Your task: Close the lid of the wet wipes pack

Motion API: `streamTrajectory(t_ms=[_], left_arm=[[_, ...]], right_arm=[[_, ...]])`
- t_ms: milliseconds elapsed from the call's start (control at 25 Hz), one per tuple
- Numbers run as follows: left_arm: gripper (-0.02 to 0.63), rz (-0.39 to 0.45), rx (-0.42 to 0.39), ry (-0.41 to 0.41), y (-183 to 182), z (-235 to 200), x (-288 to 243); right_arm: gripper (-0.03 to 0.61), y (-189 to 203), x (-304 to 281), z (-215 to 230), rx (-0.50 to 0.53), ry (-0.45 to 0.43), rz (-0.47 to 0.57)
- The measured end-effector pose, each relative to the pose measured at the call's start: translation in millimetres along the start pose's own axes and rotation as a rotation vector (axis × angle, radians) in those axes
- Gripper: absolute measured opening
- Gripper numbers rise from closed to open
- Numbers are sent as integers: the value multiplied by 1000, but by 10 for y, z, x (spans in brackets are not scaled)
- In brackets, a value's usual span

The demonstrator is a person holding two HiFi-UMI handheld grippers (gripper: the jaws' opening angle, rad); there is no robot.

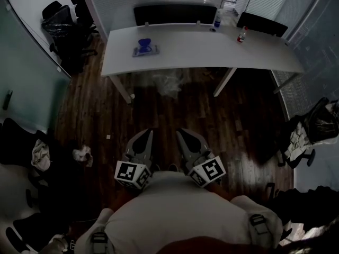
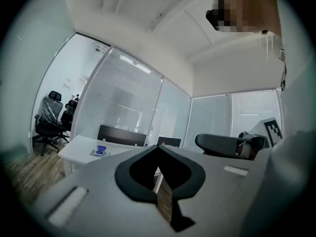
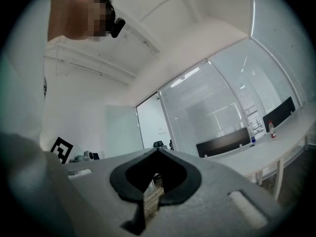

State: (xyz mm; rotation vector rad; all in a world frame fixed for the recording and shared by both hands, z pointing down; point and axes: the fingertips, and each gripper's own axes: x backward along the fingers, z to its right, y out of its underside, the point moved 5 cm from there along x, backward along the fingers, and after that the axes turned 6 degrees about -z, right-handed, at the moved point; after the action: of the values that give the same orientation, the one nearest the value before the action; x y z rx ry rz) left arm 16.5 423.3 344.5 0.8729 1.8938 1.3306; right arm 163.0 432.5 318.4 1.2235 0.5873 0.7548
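1. Pack (image 1: 145,50): far off on the table (image 1: 254,52); too small to tell how its lid stands.
2. Clear bottle (image 1: 217,19), red-capped bottle (image 1: 242,34): labels too small to read.
3. Left gripper (image 1: 149,135), right gripper (image 1: 180,134): rear ends hidden under the torso (image 1: 175,216).
4. Right chair (image 1: 318,128): cut off by the edge; the heap on it is unclear.
5. Left chair (image 1: 18,147): cut off by the edge.

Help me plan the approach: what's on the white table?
The white table bears the wet wipes pack near its left end, blue lid apparently up, and two bottles at the far edge. Anything under the pack is covered.
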Motion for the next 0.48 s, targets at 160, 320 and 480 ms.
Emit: streamTrajectory(t_ms=[160,320,480], left_arm=[[2,-8,1,-6,27,58,-108],[2,-24,23,-4,88,23,-220],[2,-35,33,-13,89,-80,-345]], right_arm=[[0,6,60,138,-11,9,1],[0,35,28,202,-20,11,-7],[0,70,-100,290,-32,10,-23]])
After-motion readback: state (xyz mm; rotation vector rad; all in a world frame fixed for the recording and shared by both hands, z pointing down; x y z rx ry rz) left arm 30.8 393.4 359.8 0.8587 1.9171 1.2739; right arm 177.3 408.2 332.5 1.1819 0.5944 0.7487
